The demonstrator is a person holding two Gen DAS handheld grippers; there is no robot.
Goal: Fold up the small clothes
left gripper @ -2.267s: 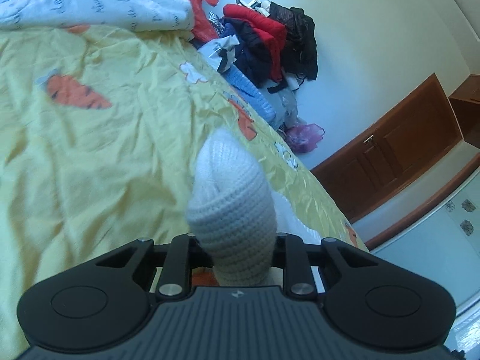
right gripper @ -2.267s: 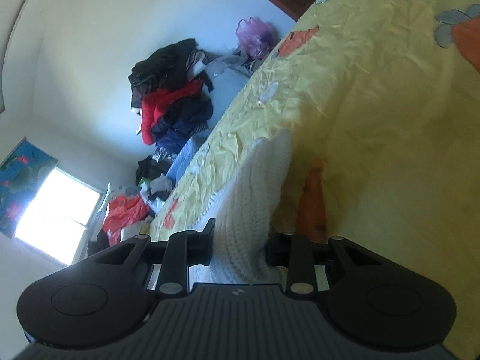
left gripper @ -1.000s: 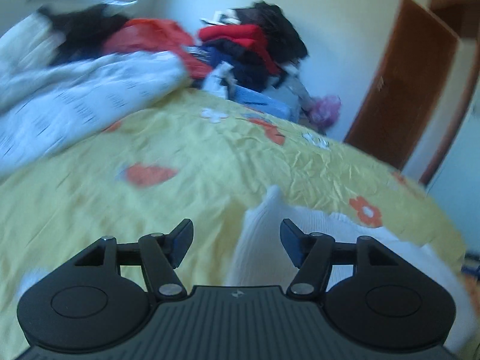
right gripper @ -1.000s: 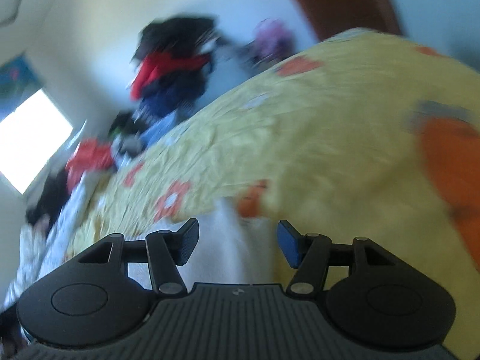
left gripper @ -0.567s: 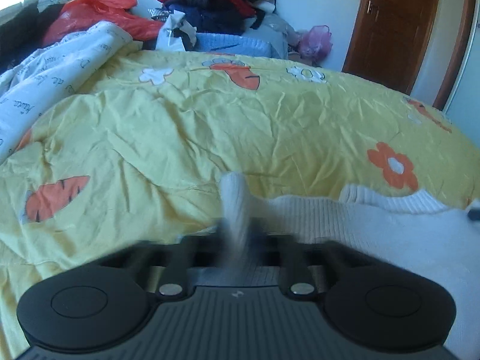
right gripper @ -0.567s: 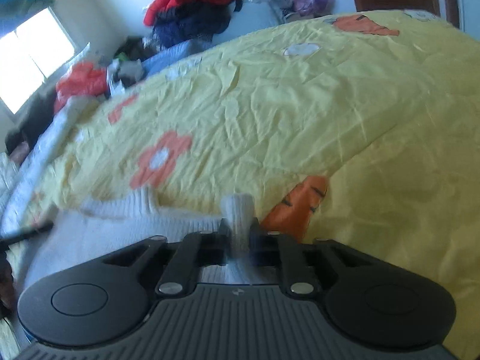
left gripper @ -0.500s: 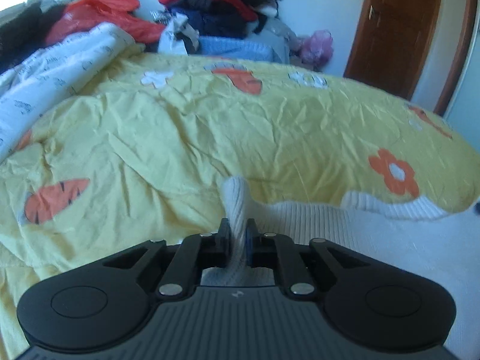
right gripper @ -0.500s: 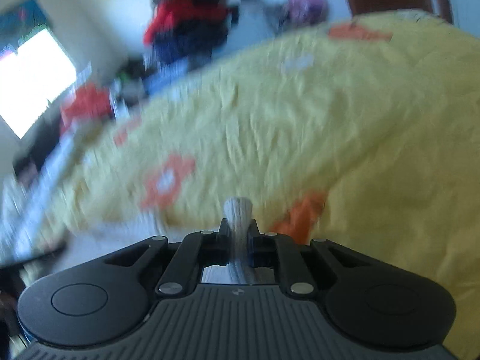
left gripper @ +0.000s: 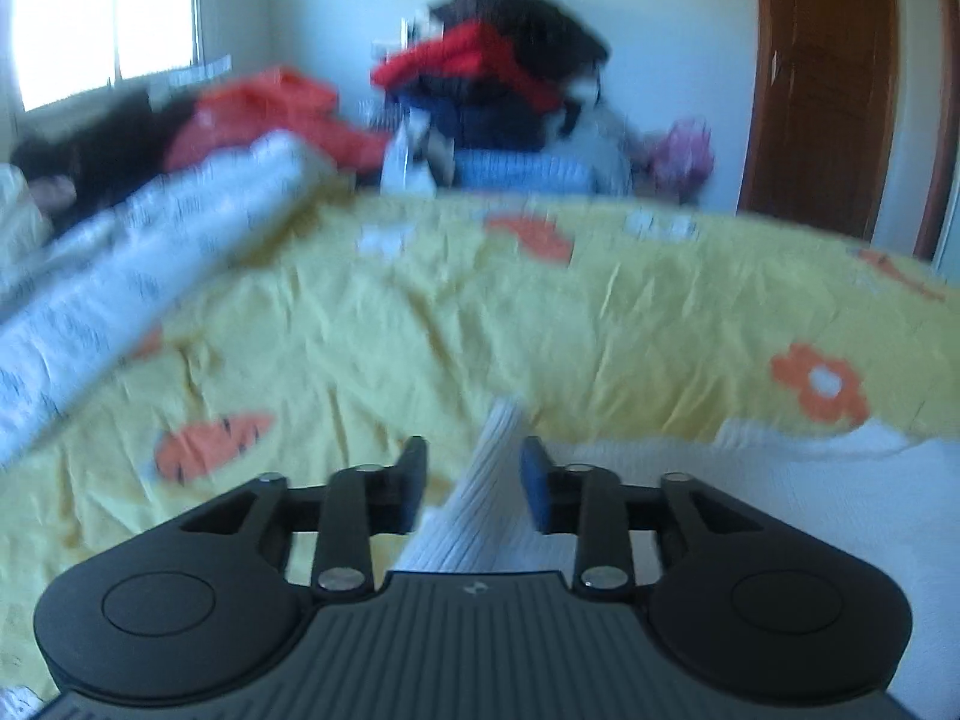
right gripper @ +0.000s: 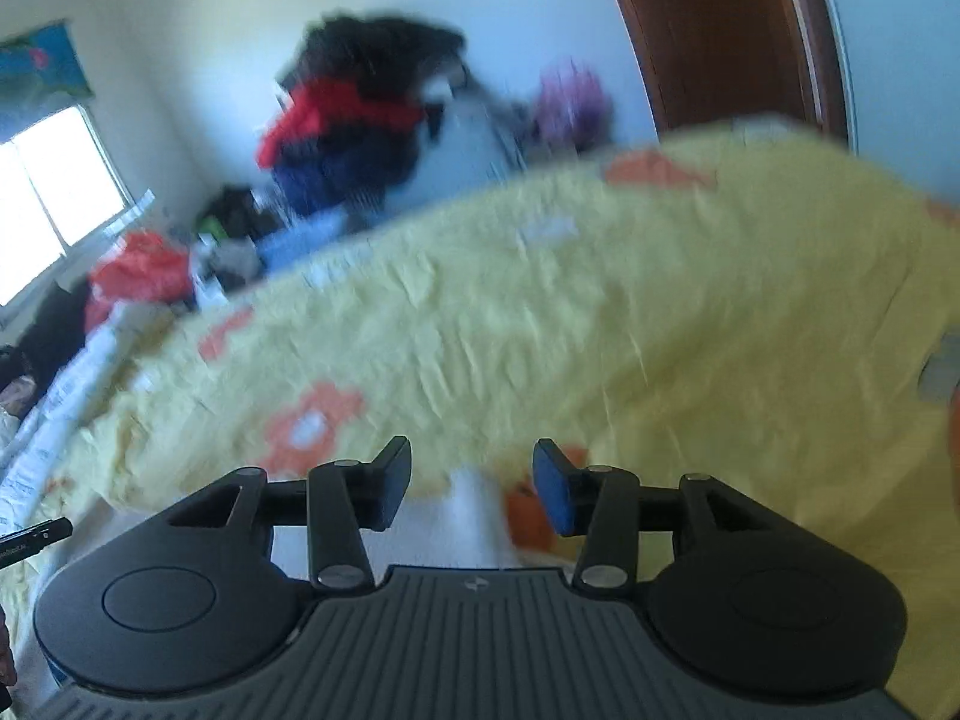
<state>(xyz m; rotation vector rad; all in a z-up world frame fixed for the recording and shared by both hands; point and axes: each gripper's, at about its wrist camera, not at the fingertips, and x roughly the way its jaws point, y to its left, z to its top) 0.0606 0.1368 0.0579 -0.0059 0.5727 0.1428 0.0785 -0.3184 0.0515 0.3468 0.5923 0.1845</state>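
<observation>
Bedroom scene, both views motion-blurred: yellow bedsheet [left gripper: 420,324] with orange flower and carrot prints covers the bed, wrinkled all over. White printed duvet [left gripper: 120,276] bunched along the left side in the left wrist view. Clothes pile [left gripper: 498,90] in red, dark blue and black stacked against the far wall, brown wooden door [left gripper: 828,84] to its right, bright window [left gripper: 102,18] at upper left

White knit garment [left gripper: 750,498] lies on the sheet at the near edge of the bed, spread to the right in the left wrist view

Left gripper [left gripper: 474,477]: jaws opening, spread apart. A raised ribbed fold of the garment stands up between the fingers; right pad looks close to or just touching it, left pad clear of it, no pinch

Right gripper [right gripper: 471,480]: jaws opening, spread wide. A small blurred white peak of the same garment [right gripper: 474,516] sits between the fingers, neither pad touching it. Orange print of the sheet just beside that peak on its right

Thin dark tip [right gripper: 36,537] at the left edge of the right wrist view, cannot tell what it is
</observation>
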